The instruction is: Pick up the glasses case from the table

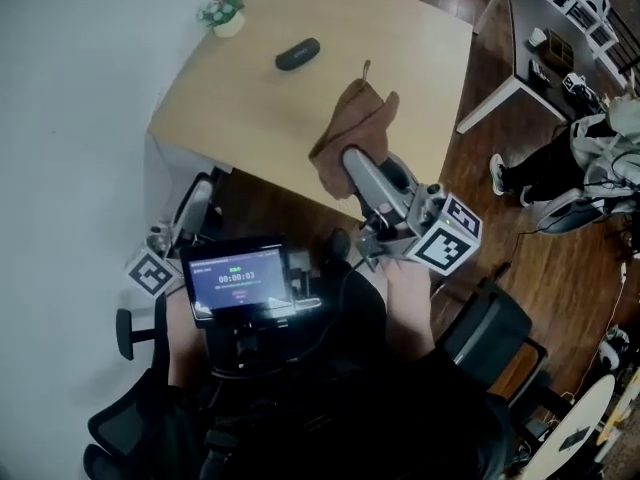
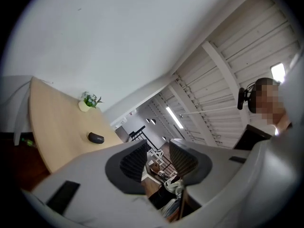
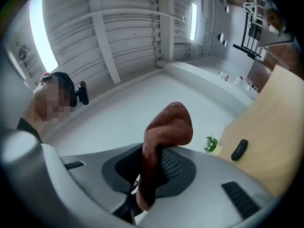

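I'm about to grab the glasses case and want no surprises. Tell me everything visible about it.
The glasses case is a dark, oblong shell with rounded ends, matte-looking, and it looks closed. It lies flat on the light wooden table, toward its far side, apart from the small potted plant and the brown cloth. Only the table touches it.

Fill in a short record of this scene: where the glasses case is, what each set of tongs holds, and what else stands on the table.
Glasses case: dark, lying on the table, untouched, apart from both tongs
Left tongs: apart, nothing between them
Right tongs: clamped on a brown cloth
Also on table: small potted plant at the far corner
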